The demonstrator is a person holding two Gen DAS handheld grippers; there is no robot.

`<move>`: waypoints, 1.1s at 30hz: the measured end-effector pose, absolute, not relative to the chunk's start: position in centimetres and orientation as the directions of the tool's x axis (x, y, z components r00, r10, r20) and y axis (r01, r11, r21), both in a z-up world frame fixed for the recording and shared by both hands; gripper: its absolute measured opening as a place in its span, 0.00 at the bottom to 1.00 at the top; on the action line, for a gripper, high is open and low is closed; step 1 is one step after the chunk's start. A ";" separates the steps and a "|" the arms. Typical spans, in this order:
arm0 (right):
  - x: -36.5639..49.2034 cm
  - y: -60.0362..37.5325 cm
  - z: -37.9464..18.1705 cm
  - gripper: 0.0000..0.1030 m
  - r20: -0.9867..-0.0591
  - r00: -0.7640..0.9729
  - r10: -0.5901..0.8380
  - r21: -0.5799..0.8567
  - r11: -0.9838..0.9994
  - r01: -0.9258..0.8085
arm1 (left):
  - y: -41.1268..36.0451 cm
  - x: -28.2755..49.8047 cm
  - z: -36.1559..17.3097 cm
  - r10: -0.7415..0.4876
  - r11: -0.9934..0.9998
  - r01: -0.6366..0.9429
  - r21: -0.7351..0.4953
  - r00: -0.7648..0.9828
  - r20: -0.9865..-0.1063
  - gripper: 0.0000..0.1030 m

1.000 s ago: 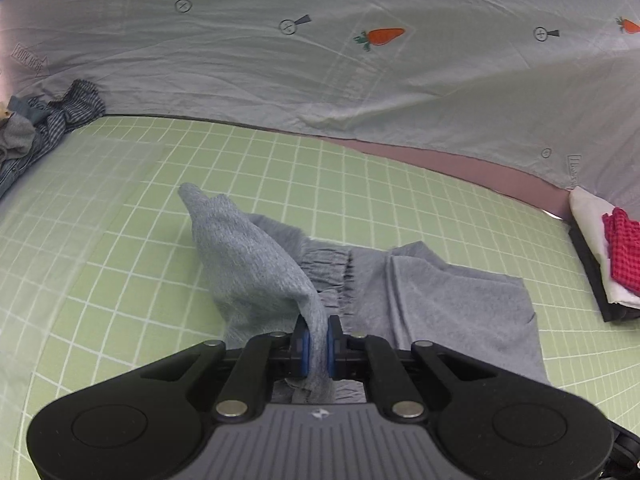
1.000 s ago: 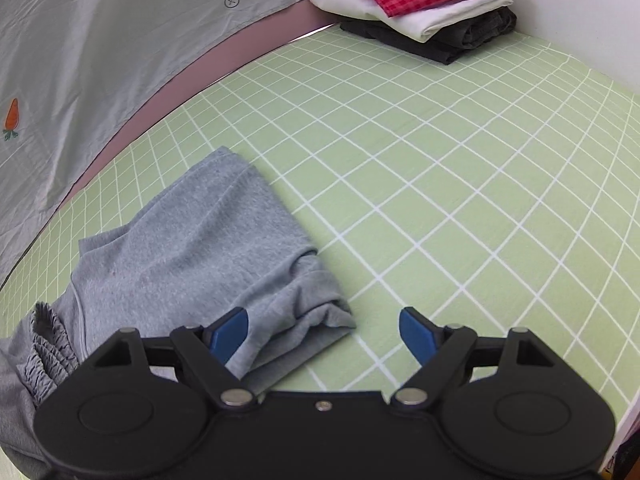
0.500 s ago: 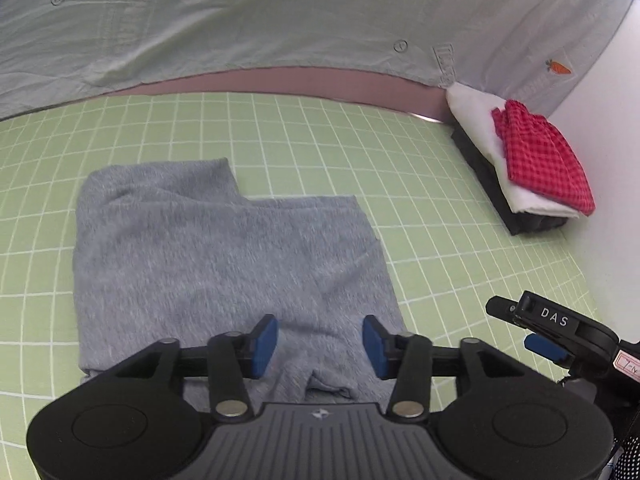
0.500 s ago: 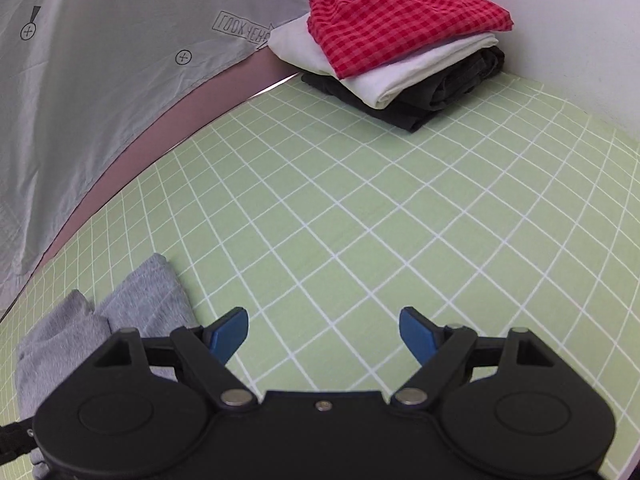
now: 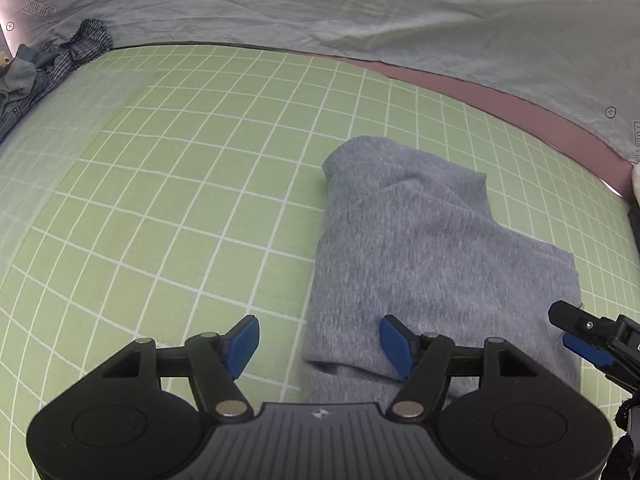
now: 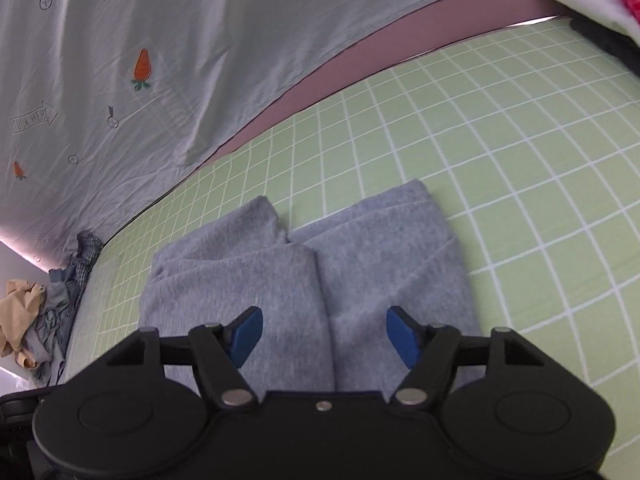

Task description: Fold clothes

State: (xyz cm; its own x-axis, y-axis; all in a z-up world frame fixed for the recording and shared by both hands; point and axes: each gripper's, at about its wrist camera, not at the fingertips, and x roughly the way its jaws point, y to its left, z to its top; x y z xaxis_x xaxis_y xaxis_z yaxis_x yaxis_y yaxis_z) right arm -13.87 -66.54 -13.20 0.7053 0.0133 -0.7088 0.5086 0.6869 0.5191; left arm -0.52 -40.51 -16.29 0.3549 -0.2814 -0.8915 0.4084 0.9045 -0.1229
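- Left gripper (image 5: pixel 319 344) and right gripper (image 6: pixel 324 336) are hovering spread wide, holding nothing, over the grey garment (image 6: pixel 304 280) lying doubled below them.
- Judged mid-fold: another halving, or a carry to the folded stack (image 6: pixel 600 4) ahead-right, is calling for pinching both near corners.

The left gripper (image 5: pixel 319 342) is spread wide, its two blue fingertips (image 5: pixel 242 343) well apart with nothing pinched between them. It sits low and points forward toward the far edge of the surface, level rather than tilted. The right gripper (image 6: pixel 323 336) is likewise spread, its blue fingertips (image 6: pixel 403 340) far apart and gripping nothing, and it too aims toward the far edge of the surface from low down. In the left wrist view, the right gripper (image 5: pixel 592 340) shows at the right edge, just beside the left one, with one blue pad visible on its black finger.
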 end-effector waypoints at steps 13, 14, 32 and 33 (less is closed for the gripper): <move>-11.7 -67.1 -16.0 0.52 -0.630 0.746 0.216 0.698 0.579 0.422 | -40.9 0.2 -17.8 -0.277 0.897 0.424 -0.124 0.320 -0.906 0.72; -11.5 -67.2 -16.1 0.53 -0.628 0.748 0.215 0.701 0.574 0.423 | -40.8 0.2 -17.8 -0.278 0.898 0.422 -0.127 0.319 -0.906 0.72; -15.1 -67.5 -8.4 0.08 -0.503 0.847 0.172 0.673 0.693 0.258 | -41.7 -1.4 -16.2 -0.376 0.839 0.516 -0.172 0.322 -0.869 0.72; -15.8 -67.7 -7.4 0.08 -0.502 0.854 0.134 0.655 0.704 0.274 | -41.9 -1.6 -16.1 -0.383 0.832 0.527 -0.174 0.320 -0.867 0.72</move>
